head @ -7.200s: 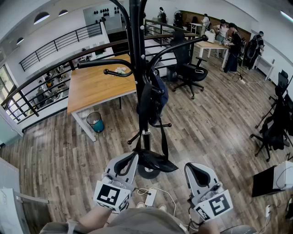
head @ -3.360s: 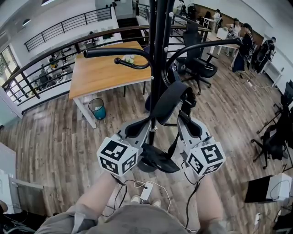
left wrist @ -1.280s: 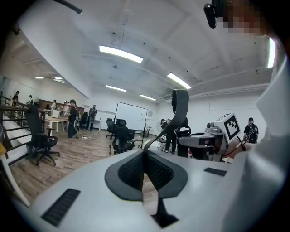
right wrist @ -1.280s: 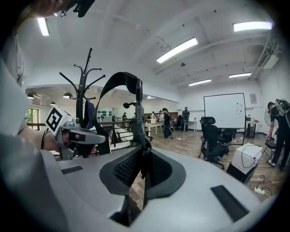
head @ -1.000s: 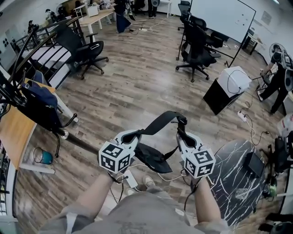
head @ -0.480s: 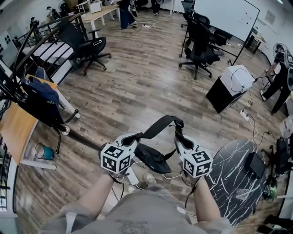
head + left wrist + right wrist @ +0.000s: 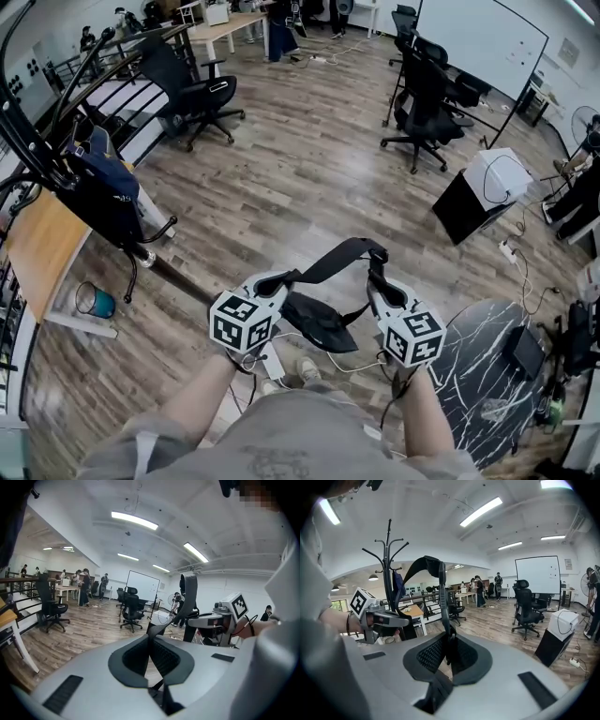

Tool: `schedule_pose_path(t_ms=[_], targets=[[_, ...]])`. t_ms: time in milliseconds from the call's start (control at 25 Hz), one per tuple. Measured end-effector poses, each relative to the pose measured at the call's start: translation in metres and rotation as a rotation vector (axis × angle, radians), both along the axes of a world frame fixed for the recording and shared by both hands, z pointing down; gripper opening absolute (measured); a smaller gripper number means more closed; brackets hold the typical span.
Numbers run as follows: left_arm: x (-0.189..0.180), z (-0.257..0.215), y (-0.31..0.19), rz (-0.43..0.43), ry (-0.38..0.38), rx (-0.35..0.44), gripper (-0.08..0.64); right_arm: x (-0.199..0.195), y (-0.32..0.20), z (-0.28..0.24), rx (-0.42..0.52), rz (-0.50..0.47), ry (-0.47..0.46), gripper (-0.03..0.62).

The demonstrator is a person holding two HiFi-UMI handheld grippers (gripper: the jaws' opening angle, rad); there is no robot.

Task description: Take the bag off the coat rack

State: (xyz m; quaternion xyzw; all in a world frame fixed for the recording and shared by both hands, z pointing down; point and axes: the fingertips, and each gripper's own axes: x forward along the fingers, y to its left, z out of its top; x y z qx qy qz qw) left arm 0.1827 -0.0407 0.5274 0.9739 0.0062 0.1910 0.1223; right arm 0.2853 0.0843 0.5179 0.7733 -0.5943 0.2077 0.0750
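A black bag [image 7: 317, 321] hangs between my two grippers by its wide black strap [image 7: 339, 260], which arches from one to the other, well away from the rack. My left gripper [image 7: 284, 278] is shut on one end of the strap [image 7: 164, 627]. My right gripper [image 7: 378, 275] is shut on the other end [image 7: 444, 606]. The black coat rack [image 7: 66, 178] leans at the far left of the head view, with a dark navy garment [image 7: 105, 192] hanging on it. In the right gripper view the coat rack [image 7: 389, 559] stands behind the left gripper [image 7: 379, 617].
A wooden table [image 7: 37, 248] and a blue bin [image 7: 95, 301] sit at the left. Black office chairs [image 7: 427, 94] and a whiteboard [image 7: 478, 42] stand ahead. A dark marble-topped table [image 7: 478, 375] is close on my right. Cables [image 7: 328, 361] lie on the wood floor by my feet.
The view has swung slightly, so the coat rack and chairs have shifted right and down. Both grippers still hold the strap in the same pose, with the bag hanging between them.
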Motion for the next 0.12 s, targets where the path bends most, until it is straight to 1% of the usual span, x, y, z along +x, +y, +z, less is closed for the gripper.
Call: schedule_pose_path(t_ms=[120], targets=[[-0.0052, -0.0006, -0.0030, -0.009, -0.003, 0.003, 0.017, -0.0039, 0.0002, -0.0016, 0.001, -0.004, 0.002, 0.049]])
